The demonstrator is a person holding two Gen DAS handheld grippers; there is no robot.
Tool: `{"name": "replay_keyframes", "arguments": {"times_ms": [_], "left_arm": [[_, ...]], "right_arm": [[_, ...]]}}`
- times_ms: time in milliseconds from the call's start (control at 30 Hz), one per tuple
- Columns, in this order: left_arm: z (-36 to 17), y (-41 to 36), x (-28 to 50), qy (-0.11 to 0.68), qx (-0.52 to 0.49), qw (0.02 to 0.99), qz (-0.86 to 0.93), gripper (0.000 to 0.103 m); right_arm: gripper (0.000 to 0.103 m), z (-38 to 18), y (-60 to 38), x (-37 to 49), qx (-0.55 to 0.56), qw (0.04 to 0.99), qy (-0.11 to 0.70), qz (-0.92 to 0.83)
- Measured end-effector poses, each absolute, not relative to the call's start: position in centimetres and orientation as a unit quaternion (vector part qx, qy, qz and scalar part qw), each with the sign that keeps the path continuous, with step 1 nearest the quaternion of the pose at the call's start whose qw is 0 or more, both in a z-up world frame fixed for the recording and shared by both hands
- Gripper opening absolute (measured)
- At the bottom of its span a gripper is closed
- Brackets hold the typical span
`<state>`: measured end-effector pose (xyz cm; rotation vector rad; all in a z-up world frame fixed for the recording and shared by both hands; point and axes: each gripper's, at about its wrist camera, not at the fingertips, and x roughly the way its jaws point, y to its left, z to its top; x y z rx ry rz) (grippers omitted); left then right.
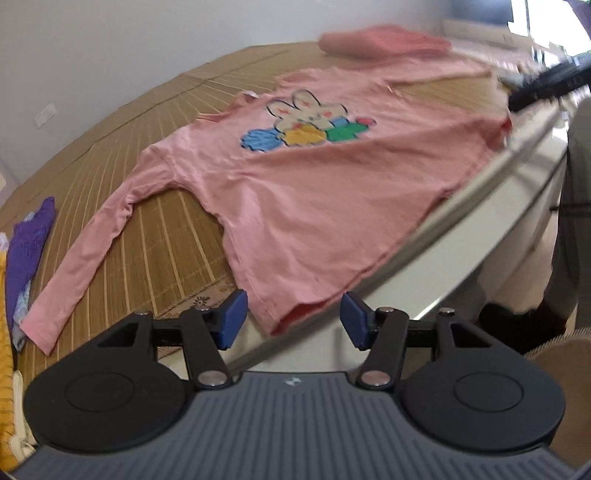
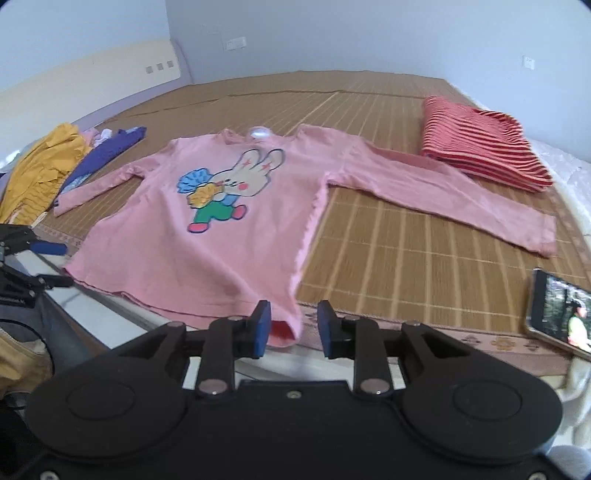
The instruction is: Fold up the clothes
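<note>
Both tongs parted, gripping nothing: left tongs, right tongs; pink shirt hem blurred.

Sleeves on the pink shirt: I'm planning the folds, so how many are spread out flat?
2. One sleeve stretches right across the mat, below the striped stack. The other sleeve runs left toward the clothes pile.

Pale walls, bamboo-matted bed
</note>
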<state>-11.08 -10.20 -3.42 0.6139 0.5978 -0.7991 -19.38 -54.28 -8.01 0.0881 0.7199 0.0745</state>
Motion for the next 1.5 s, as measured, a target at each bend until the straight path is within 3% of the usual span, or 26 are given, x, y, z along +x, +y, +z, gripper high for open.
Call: {"name": "replay_keyframes", "arguments": {"times_ms": [100,167,233,467,600,700,767,900,1000,1067,1133,1233,1300,1500], "left_arm": [[-3.9,-10.2,-10.7,0.288,0.287,0.832,-0.377,0.037],[-3.9,-9.9,-10.4,0.292,0.274,0.830,-0.388,0.032],[-3.6,-9.5,-10.3,0.292,0.256,0.833,-0.395,0.006],[-1.4,-7.9,-10.4,0.271,0.241,0.852,-0.378,0.005],[-1.1,-7.3,-10.4,0.275,0.249,0.855,-0.363,0.005],[-2.0,-6.6,-10.0,0.303,0.247,0.851,-0.352,0.005],[-2.5,-6.1,-10.1,0.311,0.252,0.850,-0.342,0.005],[-2.1,-5.7,-10.5,0.301,0.244,0.852,-0.353,0.006],[-1.8,-6.4,-11.0,0.273,0.270,0.848,-0.364,0.010],[-1.8,-7.1,-11.3,0.259,0.290,0.842,-0.373,0.011],[-1.6,-7.7,-11.4,0.251,0.296,0.836,-0.387,0.011],[-1.4,-8.4,-11.7,0.240,0.310,0.827,-0.402,0.015],[-1.5,-8.7,-11.8,0.240,0.329,0.818,-0.407,0.028],[-2.3,-9.1,-11.5,0.244,0.364,0.801,-0.407,0.030]], "right_arm": [[0.029,-8.2,-53.6,-18.9,0.043,0.933,0.355,0.052],[0.031,-8.3,-53.1,-18.7,0.038,0.931,0.358,0.055],[0.035,-8.5,-53.0,-18.6,0.037,0.930,0.362,0.054],[0.046,-9.2,-53.5,-18.1,0.051,0.927,0.368,0.043],[0.045,-9.9,-53.5,-17.6,0.062,0.923,0.377,0.054],[0.034,-10.5,-53.0,-17.4,0.051,0.915,0.394,0.069],[0.018,-10.8,-52.9,-17.4,0.045,0.909,0.408,0.070],[0.013,-9.8,-53.6,-18.2,0.057,0.914,0.394,0.075],[0.022,-8.2,-54.5,-19.0,0.077,0.926,0.360,0.086],[0.039,-7.5,-54.2,-19.1,0.068,0.933,0.345,0.082],[0.045,-7.3,-53.5,-18.7,0.064,0.933,0.341,0.093],[0.046,-7.9,-52.1,-17.8,0.051,0.928,0.351,0.113],[0.046,-8.4,-51.3,-17.1,0.048,0.924,0.358,0.123],[0.047,-9.1,-49.6,-16.2,0.042,0.917,0.366,0.151]]}}
